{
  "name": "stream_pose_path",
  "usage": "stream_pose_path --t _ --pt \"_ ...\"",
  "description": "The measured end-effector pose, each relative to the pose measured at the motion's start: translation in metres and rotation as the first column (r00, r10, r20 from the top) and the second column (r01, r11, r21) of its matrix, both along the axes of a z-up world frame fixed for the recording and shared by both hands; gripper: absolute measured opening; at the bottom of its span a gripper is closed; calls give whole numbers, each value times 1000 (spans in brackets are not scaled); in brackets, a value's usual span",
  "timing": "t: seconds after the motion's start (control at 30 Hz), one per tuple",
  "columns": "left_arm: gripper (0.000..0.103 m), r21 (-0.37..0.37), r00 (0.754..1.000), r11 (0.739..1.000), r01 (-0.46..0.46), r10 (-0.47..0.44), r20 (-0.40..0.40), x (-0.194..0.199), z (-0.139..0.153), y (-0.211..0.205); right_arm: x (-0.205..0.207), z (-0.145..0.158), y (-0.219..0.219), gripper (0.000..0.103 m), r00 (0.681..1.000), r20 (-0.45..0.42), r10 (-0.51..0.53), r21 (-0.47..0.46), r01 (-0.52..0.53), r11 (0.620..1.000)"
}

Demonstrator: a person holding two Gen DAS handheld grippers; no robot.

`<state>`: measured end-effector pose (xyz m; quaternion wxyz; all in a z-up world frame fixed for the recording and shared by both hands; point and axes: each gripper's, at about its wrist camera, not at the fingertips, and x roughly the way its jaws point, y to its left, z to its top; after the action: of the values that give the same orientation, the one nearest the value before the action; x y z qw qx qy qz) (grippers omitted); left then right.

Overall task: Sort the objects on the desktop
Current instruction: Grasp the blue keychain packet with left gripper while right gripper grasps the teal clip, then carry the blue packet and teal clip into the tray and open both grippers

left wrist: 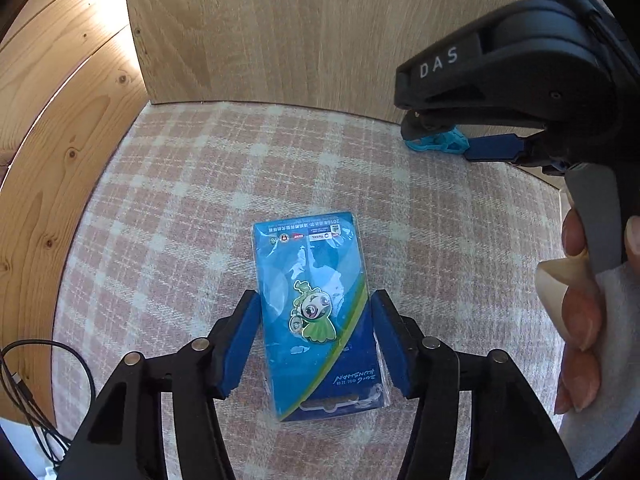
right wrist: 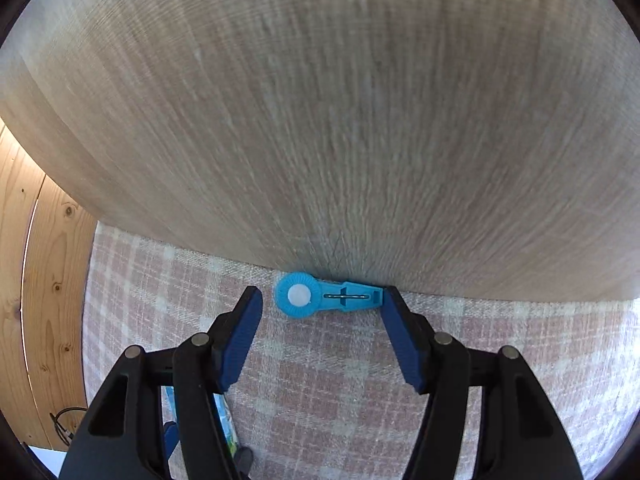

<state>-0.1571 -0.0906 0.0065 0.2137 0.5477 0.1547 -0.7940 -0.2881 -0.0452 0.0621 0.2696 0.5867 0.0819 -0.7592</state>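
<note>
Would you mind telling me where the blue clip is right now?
In the right wrist view, the blue clip lies on the checked cloth against the wooden back panel, just ahead of the right gripper, whose open fingers straddle it.

This looks like a room in a home, not a lab or a workshop. The table is covered with a soft woven cloth in pink and cream checks. Behind it stands a pale wood-grain panel, and at the left is a wall of knotty pine boards. A thin black cable lies at the edge.
</note>
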Motion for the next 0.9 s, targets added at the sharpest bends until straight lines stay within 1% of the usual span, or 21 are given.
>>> stream_pose_path --t 0.03,0.13,0.3,0.53,0.63,0.7,0.9 --pt "54 0 1000 1000 2 -2 0 0 0 -1 -1 0 3 49 1000 1 -1 -4 1 1000" --pt "54 5 1000 1000 3 -3 -1 2 2 -4 -8 1 12 48 1000 28 11 -38 -10 999" --pt "54 35 1000 999 -3 3 -2 6 5 -9 -13 3 28 48 998 51 26 -46 -23 999" --pt "53 67 1000 998 -16 15 5 22 10 -8 -2 12 62 48 997 34 76 -10 -76 997" --pt "53 61 1000 998 -19 18 12 30 15 -1 6 21 85 48 995 9 100 5 -100 995" --pt "53 50 1000 999 -11 11 12 36 22 6 12 26 104 48 994 9 110 10 -110 994" --pt "53 12 1000 1000 24 -24 -16 52 57 40 35 46 168 48 992 -7 128 22 -128 992"
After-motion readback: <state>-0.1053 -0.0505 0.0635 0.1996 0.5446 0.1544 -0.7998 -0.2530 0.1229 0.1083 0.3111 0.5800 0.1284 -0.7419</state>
